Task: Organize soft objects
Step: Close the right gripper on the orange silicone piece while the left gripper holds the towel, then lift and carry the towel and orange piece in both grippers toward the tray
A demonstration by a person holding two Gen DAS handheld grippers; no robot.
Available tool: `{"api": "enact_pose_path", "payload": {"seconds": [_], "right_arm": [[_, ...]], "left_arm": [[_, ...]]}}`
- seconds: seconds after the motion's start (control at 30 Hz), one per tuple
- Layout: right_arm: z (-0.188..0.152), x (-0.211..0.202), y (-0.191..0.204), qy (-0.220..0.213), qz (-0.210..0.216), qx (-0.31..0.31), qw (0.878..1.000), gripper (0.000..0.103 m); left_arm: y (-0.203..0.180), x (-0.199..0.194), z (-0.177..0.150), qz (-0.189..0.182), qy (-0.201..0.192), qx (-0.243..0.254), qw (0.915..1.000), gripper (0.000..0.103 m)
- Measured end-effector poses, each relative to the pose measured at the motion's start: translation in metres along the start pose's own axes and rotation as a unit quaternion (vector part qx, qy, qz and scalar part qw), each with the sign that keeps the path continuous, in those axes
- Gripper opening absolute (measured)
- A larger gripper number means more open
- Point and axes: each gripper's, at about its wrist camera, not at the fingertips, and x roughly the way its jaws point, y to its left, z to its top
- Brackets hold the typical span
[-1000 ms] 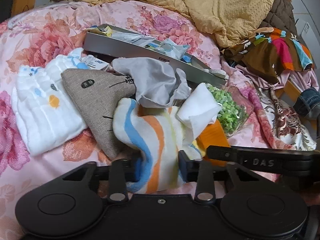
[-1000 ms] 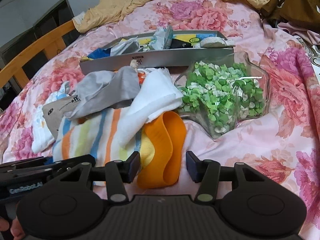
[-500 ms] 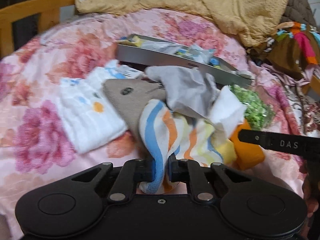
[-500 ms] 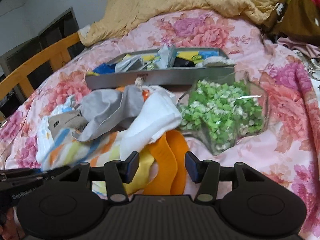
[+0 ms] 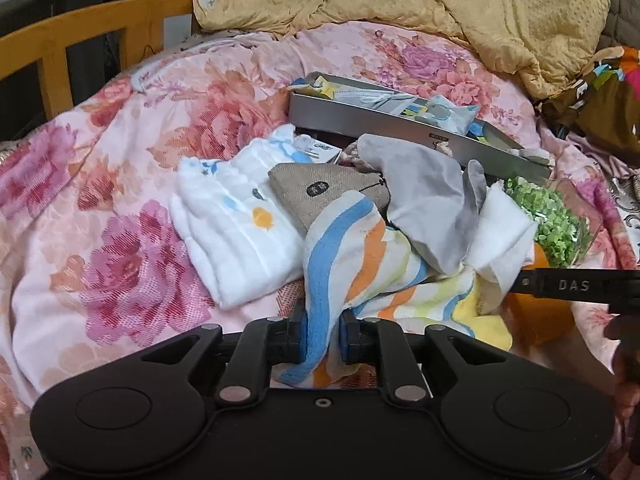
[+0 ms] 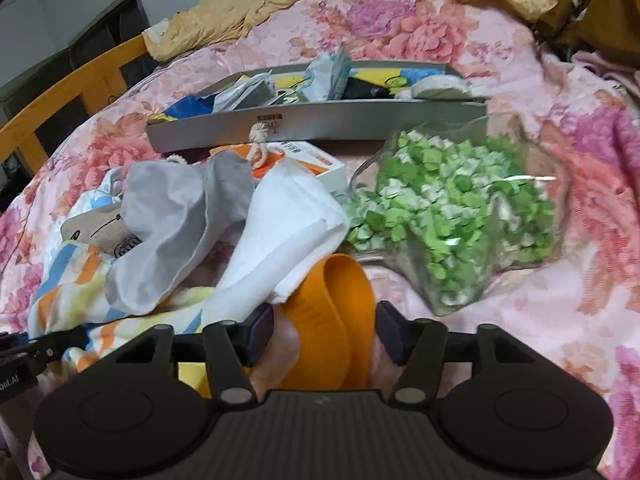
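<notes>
Since a second ago, the left gripper (image 5: 323, 334) is clamping tighter on the blue-and-orange striped towel (image 5: 352, 256) at lower centre, tugging it up. Right gripper's (image 6: 324, 334) jaws are opening wider, straddling the orange rubbery band (image 6: 328, 312) untouched. I'd be lifting slowly so the grey cloth (image 5: 424, 196) slides off.

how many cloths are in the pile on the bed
4: striped towel in the left gripper, grey cloth and white cloth on it, printed white cloth leftmost. More may be hidden.

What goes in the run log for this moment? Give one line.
left gripper: shut on striped towel | right gripper: open, jaws just widening around orange band, not gripped | stage: pulling items from pile
</notes>
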Motion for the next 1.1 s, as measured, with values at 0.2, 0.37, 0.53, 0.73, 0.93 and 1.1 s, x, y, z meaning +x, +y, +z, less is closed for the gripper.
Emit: {"api": "enact_pose_path", "payload": {"seconds": [0.2, 0.37, 0.53, 0.73, 0.93, 1.1], "right_arm": [[-0.009, -0.003, 0.007, 0.040, 0.051, -0.010, 0.998, 0.049], [-0.012, -0.004, 0.012, 0.051, 0.036, -0.031, 0.998, 0.050], [-0.016, 0.000, 0.018, 0.058, 0.021, -0.050, 0.997, 0.046], [-0.015, -0.008, 0.015, 0.038, 0.006, -0.040, 0.998, 0.017], [-0.018, -0.029, 0.024, -0.008, 0.006, -0.067, 0.998, 0.008], [-0.022, -0.056, 0.035, -0.069, 0.019, -0.091, 0.993, 0.007]], "left_arm": [[0.000, 0.001, -0.002, -0.006, 0.001, 0.002, 1.0000, 0.019], [-0.002, 0.001, -0.005, -0.020, -0.001, 0.010, 0.9997, 0.027], [-0.005, 0.000, -0.006, -0.047, -0.003, 0.009, 0.9988, 0.036], [-0.019, -0.009, -0.009, -0.025, -0.027, 0.072, 0.9967, 0.011], [-0.029, -0.033, -0.011, -0.013, -0.064, 0.102, 0.9927, 0.009], [-0.033, -0.057, -0.010, -0.006, -0.094, 0.117, 0.9887, 0.009]]}}
